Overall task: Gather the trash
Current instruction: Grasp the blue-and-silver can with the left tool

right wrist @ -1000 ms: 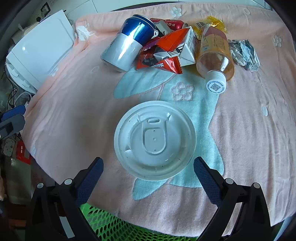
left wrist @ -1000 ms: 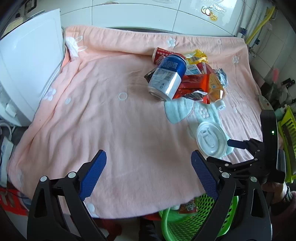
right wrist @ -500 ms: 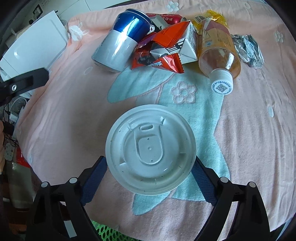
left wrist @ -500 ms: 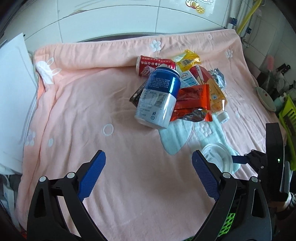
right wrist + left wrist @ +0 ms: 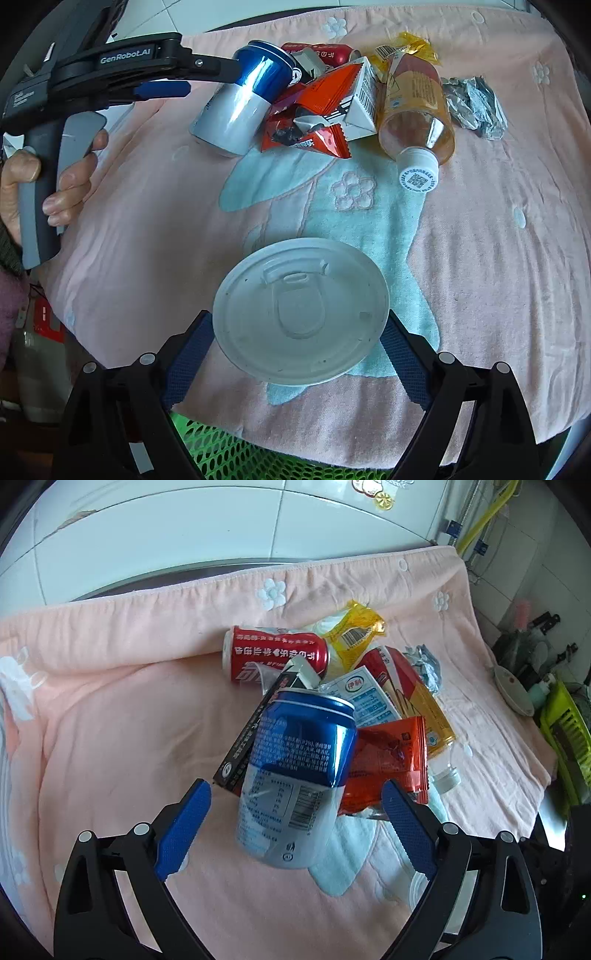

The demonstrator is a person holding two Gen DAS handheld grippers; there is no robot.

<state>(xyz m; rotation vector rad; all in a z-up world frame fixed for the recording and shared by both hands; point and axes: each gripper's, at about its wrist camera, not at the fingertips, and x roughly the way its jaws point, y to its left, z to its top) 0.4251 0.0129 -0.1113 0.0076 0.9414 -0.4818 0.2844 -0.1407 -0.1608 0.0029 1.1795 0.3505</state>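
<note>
A pile of trash lies on the pink towel (image 5: 110,709): a blue and silver can (image 5: 295,775), a red can (image 5: 275,655), an orange wrapper (image 5: 388,760), a milk carton (image 5: 365,698), a yellow wrapper (image 5: 356,633) and an amber bottle (image 5: 415,99). My left gripper (image 5: 295,830) is open, its jaws on either side of the blue can's base. A white plastic lid (image 5: 301,310) lies flat near the towel's front edge. My right gripper (image 5: 299,365) is open, its jaws at both sides of the lid, not squeezing it.
A green mesh basket (image 5: 229,458) sits below the towel's front edge. Crumpled foil (image 5: 474,107) lies right of the bottle. A white tiled wall (image 5: 184,535) stands behind. A green crate (image 5: 565,738) and clutter are at the right.
My left gripper has moved forward to the trash pile and now straddles the blue can. My right gripper has moved forward until its jaws flank the white lid.
</note>
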